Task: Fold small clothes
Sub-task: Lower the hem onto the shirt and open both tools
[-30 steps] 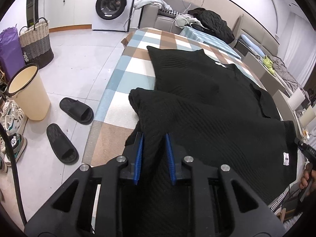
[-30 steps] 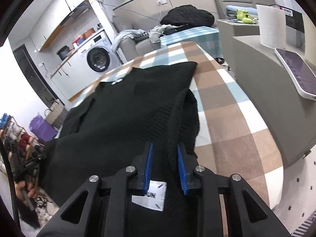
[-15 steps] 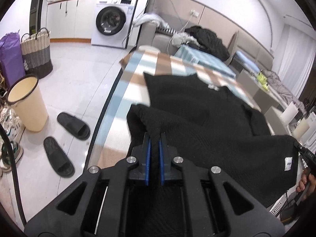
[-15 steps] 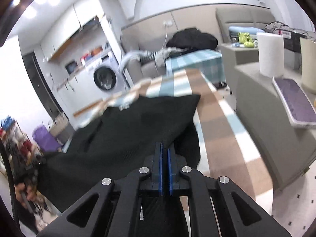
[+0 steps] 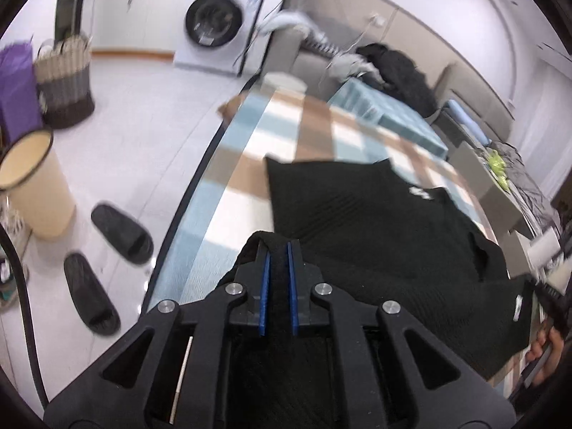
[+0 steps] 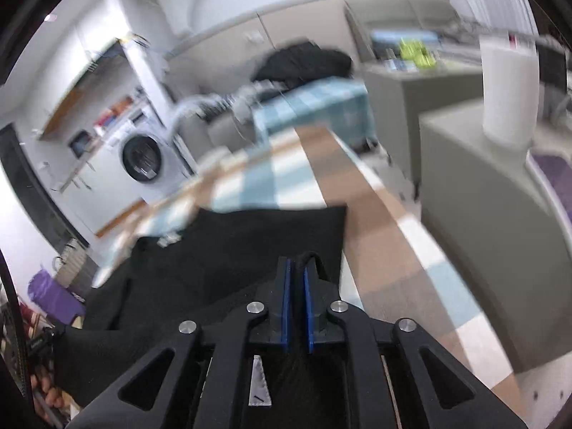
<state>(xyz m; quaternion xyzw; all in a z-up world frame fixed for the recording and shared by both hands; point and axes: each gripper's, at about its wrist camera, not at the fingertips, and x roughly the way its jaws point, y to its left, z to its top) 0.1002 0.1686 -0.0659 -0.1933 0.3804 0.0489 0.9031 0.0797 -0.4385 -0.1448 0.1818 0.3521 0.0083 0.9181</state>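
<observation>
A black knit garment [image 5: 375, 221] lies spread on the checked tablecloth [image 5: 250, 150]; it also shows in the right wrist view [image 6: 228, 250]. My left gripper [image 5: 278, 250] is shut on the garment's near left hem corner and holds it lifted. My right gripper [image 6: 296, 268] is shut on the near right hem corner, also lifted. The hem hangs stretched between them, with a white tag [image 5: 516, 307] on it. The far end with the collar label [image 5: 420, 192] rests flat on the table.
On the floor to the left are a cream bin [image 5: 32, 182], two black slippers [image 5: 121, 232] and a wicker basket [image 5: 64, 82]. A washing machine [image 5: 218, 25] stands behind. A grey cabinet [image 6: 482, 193] with a paper roll [image 6: 507, 89] stands right of the table.
Both grippers closed from open onto the near hem corners, then lifted and moved forward over the table. The views are now motion blurred.
</observation>
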